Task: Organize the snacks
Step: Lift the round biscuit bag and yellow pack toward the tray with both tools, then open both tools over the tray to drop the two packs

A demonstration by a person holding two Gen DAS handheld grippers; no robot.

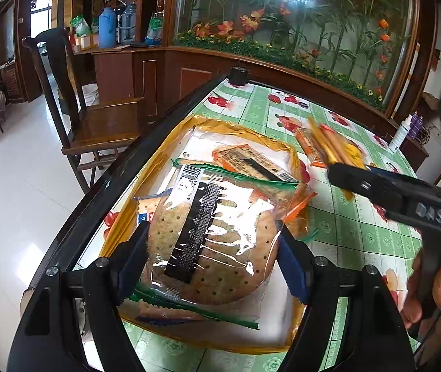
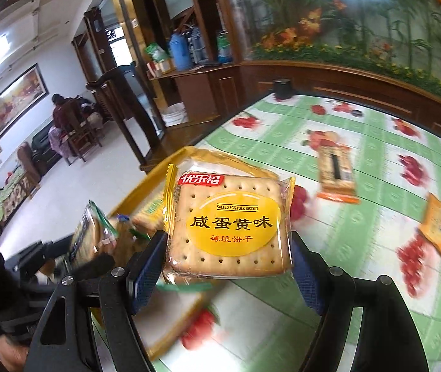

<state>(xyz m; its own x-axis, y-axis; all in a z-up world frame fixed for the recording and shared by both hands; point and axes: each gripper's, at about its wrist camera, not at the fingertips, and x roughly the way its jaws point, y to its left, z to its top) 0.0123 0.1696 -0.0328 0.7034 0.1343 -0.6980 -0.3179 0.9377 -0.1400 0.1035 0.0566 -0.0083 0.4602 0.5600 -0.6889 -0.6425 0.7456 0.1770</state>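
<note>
My left gripper [image 1: 212, 260] is shut on a round cracker pack with green edges [image 1: 217, 235], held just above the yellow-rimmed tray [image 1: 164, 142]. The tray holds other biscuit packs, among them an orange one [image 1: 251, 161]. My right gripper [image 2: 226, 266] is shut on a yellow salted egg yolk biscuit pack [image 2: 226, 223], lifted above the table near the tray [image 2: 158, 167]. In the left wrist view the right gripper [image 1: 338, 167] comes in from the right with the yellow pack [image 1: 335, 145], blurred. In the right wrist view the left gripper's pack [image 2: 90, 232] shows at the left.
Loose orange packs lie on the fruit-print tablecloth [image 2: 375, 142]: one [image 2: 336, 170] mid-table, one [image 2: 437, 226] at right. A black cap-like object [image 1: 238, 76] stands at the table's far corner. A wooden chair [image 1: 96, 124] stands left of the table. A spray bottle [image 1: 400, 135] is at right.
</note>
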